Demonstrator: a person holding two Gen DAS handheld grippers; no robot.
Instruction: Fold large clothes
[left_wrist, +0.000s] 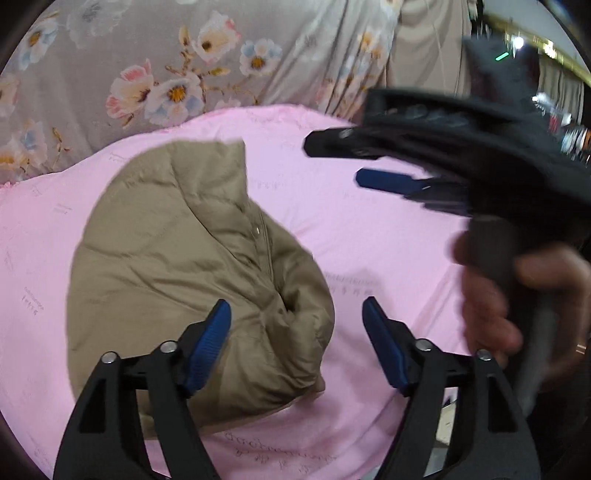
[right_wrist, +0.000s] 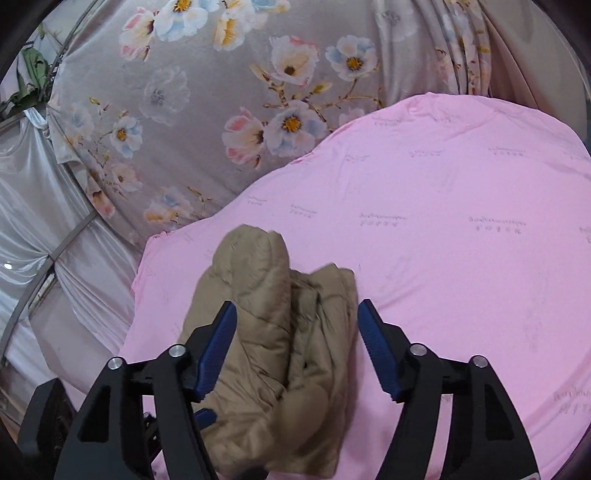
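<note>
1. Nearest in, the left gripper (left_wrist: 296, 345) hangs over the bundle with its blue-padded jaws wide apart, nothing pinched between them; the jacket's near edge sits under the left pad, but the pads aren't pressing on it.
2. Same story on the right gripper (right_wrist: 296, 347): jaws spread, fabric showing in the gap, no clamp on it. From the left wrist view the same tool is a blur out at the right, a hand (left_wrist: 517, 295) wrapped round its handle.
3. Just past the fingertips, there's the padded tan quilted jacket (left_wrist: 192, 269), folded into a thick lump, collar up at the far end, lying loose on the pink printed sheet (right_wrist: 443, 221).
4. Behind that, the grey floral curtain (right_wrist: 184, 110) drapes down at the back edge.
5. The fold looks about done, but here's the worry: puffy filling wants to spring, and with neither tool holding it, the top layer could ease open.
6. A careless pass of those open fingers could also snag a flap and drag the bundle apart.
</note>
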